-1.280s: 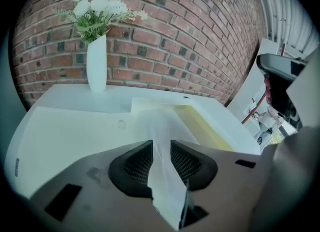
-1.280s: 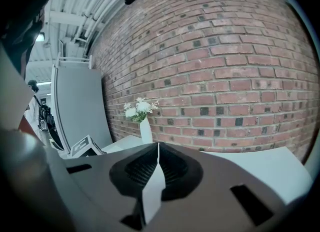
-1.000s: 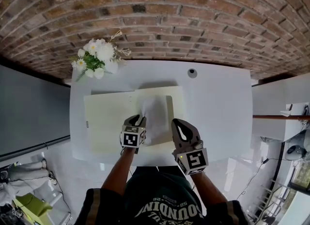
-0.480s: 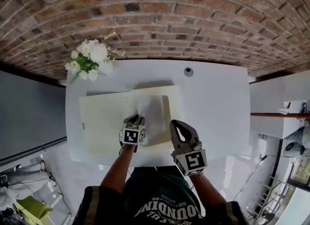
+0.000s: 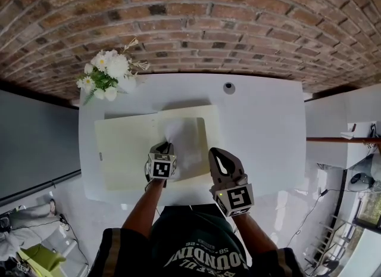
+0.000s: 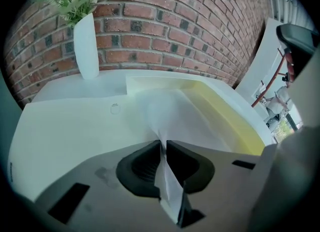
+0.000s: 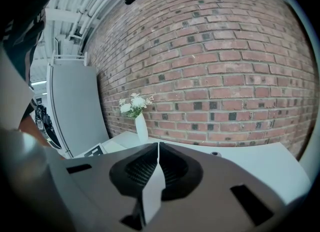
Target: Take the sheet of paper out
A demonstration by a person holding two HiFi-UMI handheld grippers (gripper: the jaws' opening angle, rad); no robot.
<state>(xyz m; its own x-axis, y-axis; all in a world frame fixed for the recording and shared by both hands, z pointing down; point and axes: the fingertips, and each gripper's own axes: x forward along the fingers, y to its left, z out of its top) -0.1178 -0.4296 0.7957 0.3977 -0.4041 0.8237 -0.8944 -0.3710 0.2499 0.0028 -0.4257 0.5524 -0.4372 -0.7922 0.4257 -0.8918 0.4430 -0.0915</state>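
Table: white top, smooth and glossy; brick wall rough and matt. Sheet of paper: thin, white, matt, creased. Folder: pale yellow, smooth, low sheen; left gripper: matt grey plastic, black ribbed pads.

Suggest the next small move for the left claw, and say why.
Probably draw the left claw back toward the person with its jaws clamped. It pinches the near edge of the sheet of paper, whose far end lies in the open yellow folder.
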